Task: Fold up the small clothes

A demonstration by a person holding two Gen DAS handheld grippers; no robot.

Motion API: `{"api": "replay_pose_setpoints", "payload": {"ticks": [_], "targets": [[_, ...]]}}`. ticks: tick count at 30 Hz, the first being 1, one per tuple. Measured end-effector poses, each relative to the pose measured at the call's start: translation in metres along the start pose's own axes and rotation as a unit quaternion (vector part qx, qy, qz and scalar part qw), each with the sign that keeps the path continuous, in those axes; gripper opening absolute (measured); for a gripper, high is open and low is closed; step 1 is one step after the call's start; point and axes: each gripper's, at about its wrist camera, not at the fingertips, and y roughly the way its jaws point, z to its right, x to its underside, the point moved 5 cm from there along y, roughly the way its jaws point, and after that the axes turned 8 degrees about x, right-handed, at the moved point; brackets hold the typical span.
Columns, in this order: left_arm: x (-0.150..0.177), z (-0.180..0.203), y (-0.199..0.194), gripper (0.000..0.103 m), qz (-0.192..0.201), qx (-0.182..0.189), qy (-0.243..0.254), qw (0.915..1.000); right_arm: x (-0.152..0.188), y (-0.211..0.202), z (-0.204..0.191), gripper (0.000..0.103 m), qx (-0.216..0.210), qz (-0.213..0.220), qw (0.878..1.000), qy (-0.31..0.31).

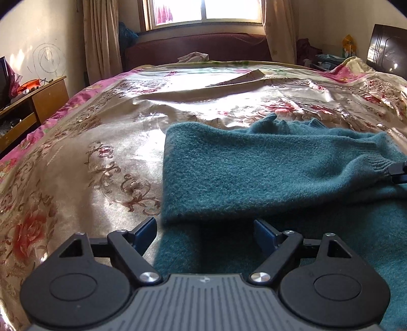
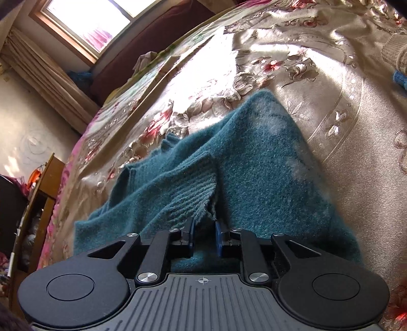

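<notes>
Nearest the lens in the left wrist view, the left gripper (image 1: 204,233) stands with its blue-padded jaws wide apart at the lower middle of the frame, nothing between them; it hangs just over the near edge of the fuzzy teal knitted sweater (image 1: 254,173), probably ready to take that edge for a fold. At the lower middle of the right wrist view, the right gripper (image 2: 204,236) has its jaws drawn close together, though a narrow gap shows between the pads. The sweater's ribbed cuff (image 2: 193,201) reaches down to the fingertips, but whether the pads pinch it I cannot tell. If held, the sleeve is likely being carried across the body. Beyond, the sweater lies across the middle of both frames on the shiny floral satin bedspread (image 1: 101,142), partly folded. Farthest off, a sunlit window (image 1: 206,11) sits at the top.
</notes>
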Motion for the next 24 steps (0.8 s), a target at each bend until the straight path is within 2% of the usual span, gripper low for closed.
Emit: {"api": "replay_pose_setpoints", "payload": {"ticks": [4,10,12,18,21,24], "targets": [[0.014,-0.012,-0.022,0.087,-0.010,-0.003,-0.015,0.9998,0.013,-0.022,0.010,0.018,-0.002,-0.010,1.000,-0.013],[0.052,-0.020,-0.070,0.087,-0.064,0.035,-0.026,0.9970,0.052,-0.076,0.027,0.020,0.004,-0.033,0.997,-0.065],[0.065,-0.019,-0.087,0.087,-0.085,0.053,-0.025,0.9947,0.066,-0.095,0.033,0.024,0.008,-0.048,0.995,-0.085],[0.094,-0.014,-0.125,0.087,-0.126,0.083,-0.018,0.9884,0.111,-0.146,0.051,0.027,0.027,-0.099,0.987,-0.127],[0.105,-0.013,-0.137,0.086,-0.147,0.104,-0.032,0.9831,0.131,-0.162,0.061,0.033,0.042,-0.126,0.981,-0.140],[0.117,-0.010,-0.145,0.086,-0.166,0.116,-0.035,0.9786,0.148,-0.172,0.069,0.034,0.069,-0.148,0.974,-0.159]]}}
